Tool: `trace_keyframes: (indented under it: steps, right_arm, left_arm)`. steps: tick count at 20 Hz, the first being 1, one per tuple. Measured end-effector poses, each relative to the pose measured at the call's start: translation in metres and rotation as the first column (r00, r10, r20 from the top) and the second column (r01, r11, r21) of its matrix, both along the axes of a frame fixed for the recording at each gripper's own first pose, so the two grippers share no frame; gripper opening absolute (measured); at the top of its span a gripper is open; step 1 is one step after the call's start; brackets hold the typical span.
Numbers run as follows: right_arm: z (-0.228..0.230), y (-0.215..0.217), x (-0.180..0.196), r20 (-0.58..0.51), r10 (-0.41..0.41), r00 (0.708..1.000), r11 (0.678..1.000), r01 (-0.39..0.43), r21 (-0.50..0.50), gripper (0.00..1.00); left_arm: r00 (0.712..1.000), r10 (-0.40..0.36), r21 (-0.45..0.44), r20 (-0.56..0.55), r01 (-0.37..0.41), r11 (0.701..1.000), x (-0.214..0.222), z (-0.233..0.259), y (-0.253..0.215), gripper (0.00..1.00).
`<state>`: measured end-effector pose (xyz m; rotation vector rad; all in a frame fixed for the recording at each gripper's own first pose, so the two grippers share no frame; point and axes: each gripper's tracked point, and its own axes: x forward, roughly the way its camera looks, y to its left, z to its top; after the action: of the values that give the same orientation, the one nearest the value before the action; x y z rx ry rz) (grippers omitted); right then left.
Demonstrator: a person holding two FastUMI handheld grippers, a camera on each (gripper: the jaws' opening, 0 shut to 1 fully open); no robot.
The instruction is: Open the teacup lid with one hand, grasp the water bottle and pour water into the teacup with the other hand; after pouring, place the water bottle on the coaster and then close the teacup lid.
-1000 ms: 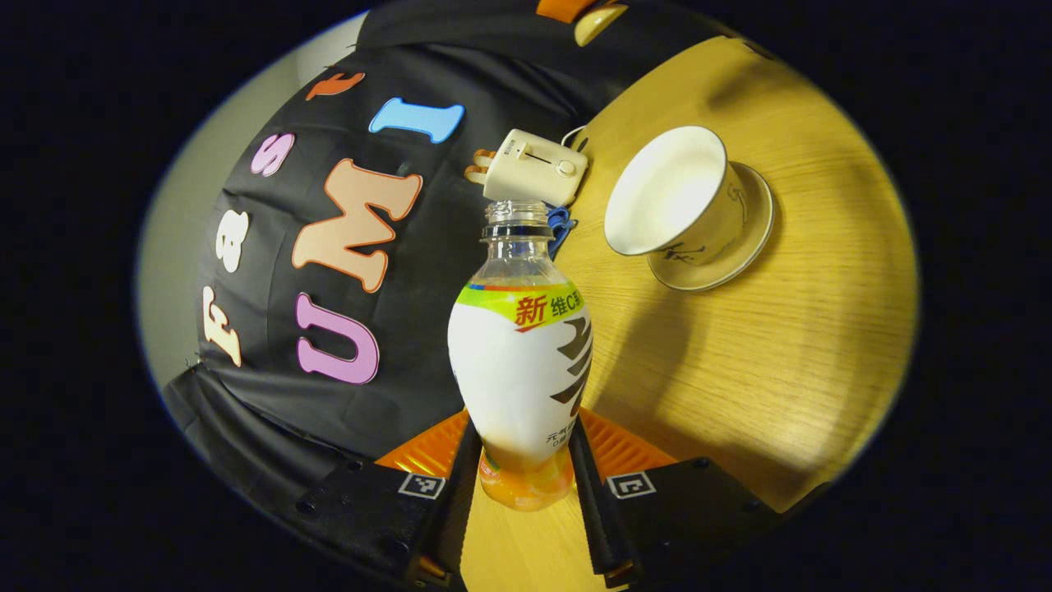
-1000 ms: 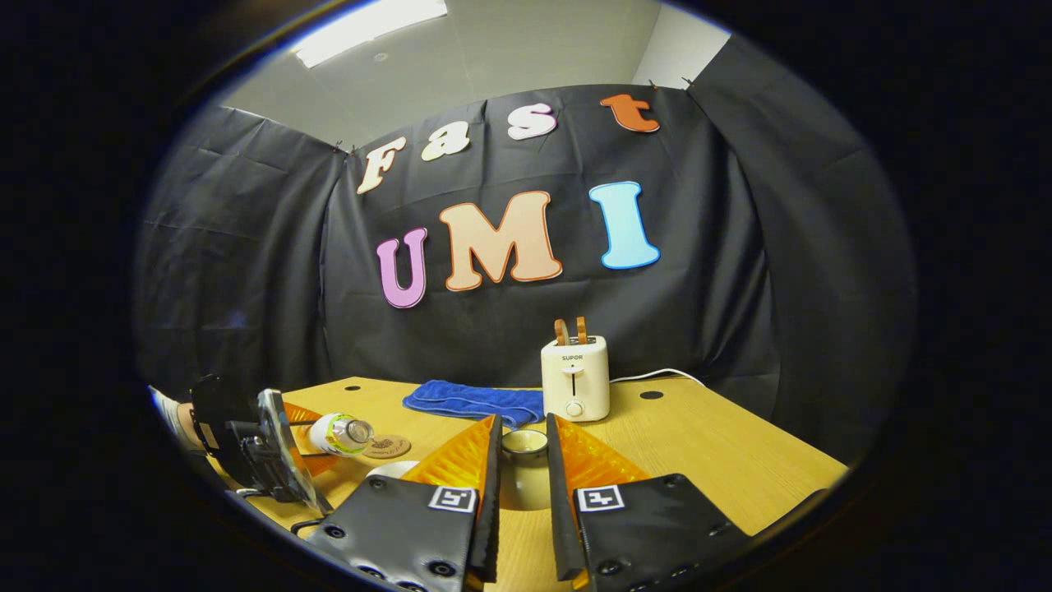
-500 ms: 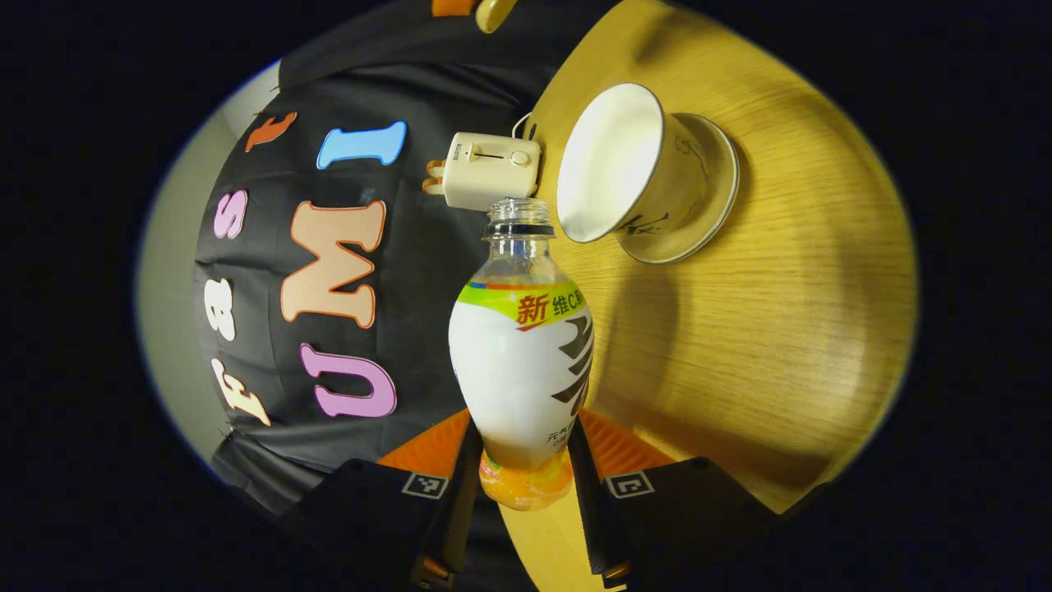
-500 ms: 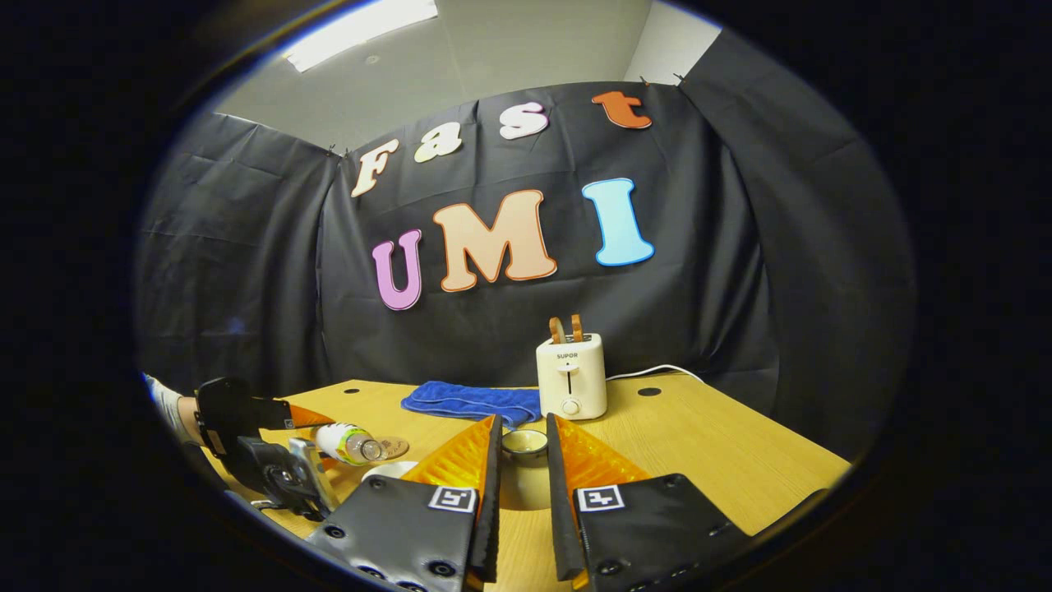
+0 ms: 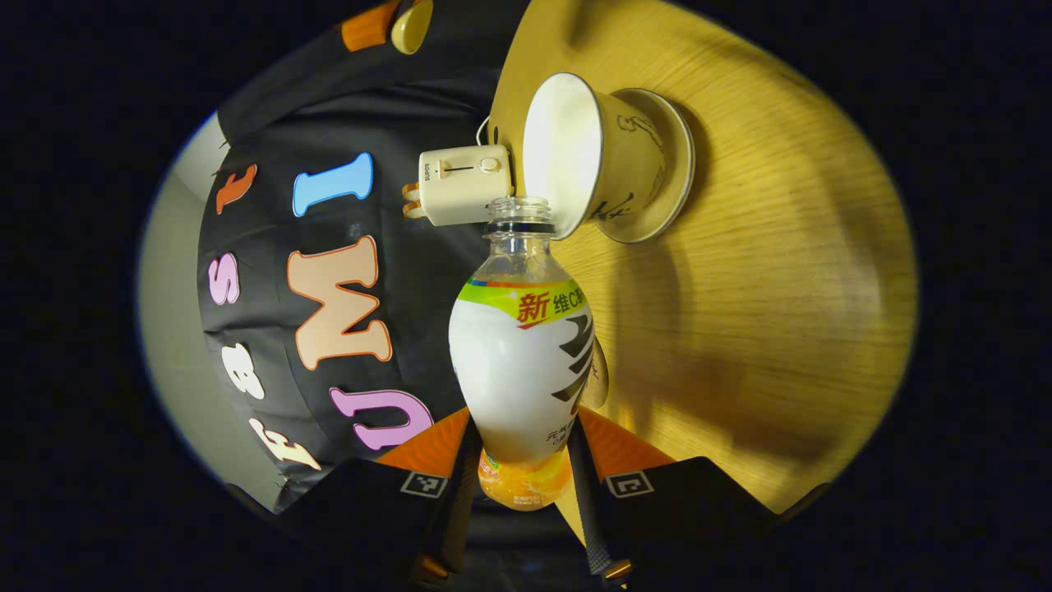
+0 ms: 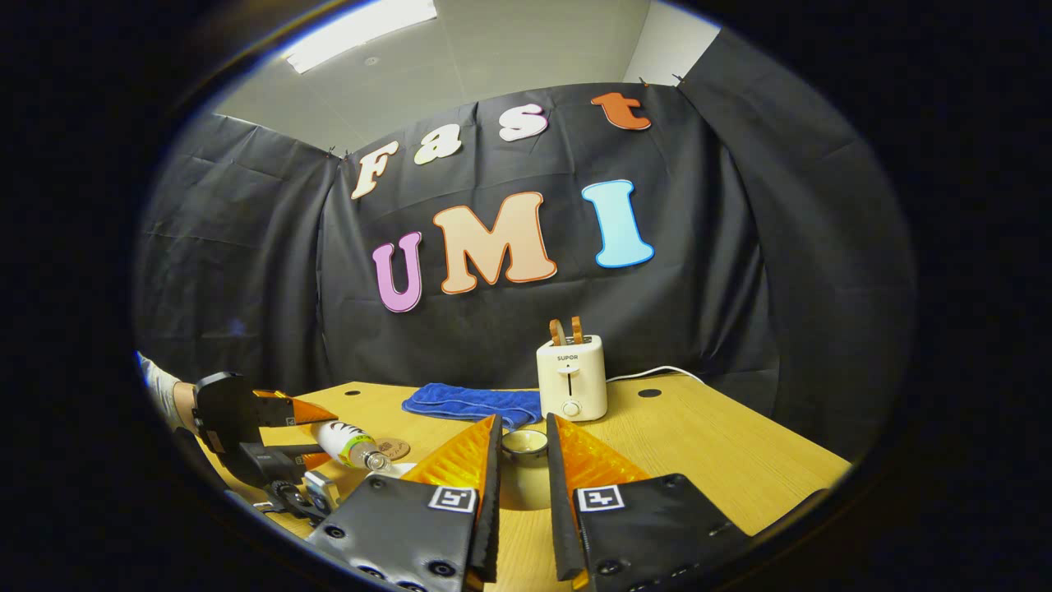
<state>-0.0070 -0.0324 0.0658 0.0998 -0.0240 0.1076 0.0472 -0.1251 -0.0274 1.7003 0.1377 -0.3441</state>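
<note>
**Left tool** [image 5: 526, 473]: closed on the lower body of the water bottle [image 5: 522, 362], both fingers pressing its sides. In the left gripper view the bottle runs up the frame's centre, uncapped mouth at upper centre.

**Change:** over the last second the scene in this view has rotated further; the teacup [image 5: 588, 160] has moved from upper right toward upper centre, and the bottle mouth now meets the cup's lower rim. In the right gripper view, lower left, the bottle [image 6: 349, 441] has dropped from near level to neck-down, toward the cup rim just beside it.

**Meaning:** judged as the pour step, tilt reached; no stream can be made out.

**Teacup:** open, on its saucer [image 5: 662, 177] on the desk [image 5: 781, 312], interior pale; fill level not discernible.

**Right tool** [image 6: 523, 460]: fingers close around the teacup lid [image 6: 524, 444], held above the desk at lower centre; contact appears firm on both sides.

**Coaster** [image 6: 394, 449]: lower left of the right gripper view, just behind the bottle, unoccupied.

**Other items:** toaster [image 6: 572, 386], blue cloth [image 6: 472, 403], at the desk's far side.

**Outstanding:** bottle to coaster, lid back on cup.
</note>
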Motion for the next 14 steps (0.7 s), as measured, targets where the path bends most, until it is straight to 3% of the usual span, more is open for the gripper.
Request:
trace_keyframes:
  steps: [7,14]
  right_arm:
    - [-0.003,0.006,0.000,-0.008,0.014,1.000,1.000,-0.014,0.002,0.31]
    - [0.000,0.015,-0.004,-0.003,0.036,0.999,0.999,-0.036,-0.004,0.30]
  left_arm:
    - [0.999,-0.029,0.123,0.040,0.024,0.992,0.001,0.012,-0.001,0.55]
    - [0.997,-0.045,0.186,0.058,0.034,0.982,0.001,0.017,-0.004,0.55]
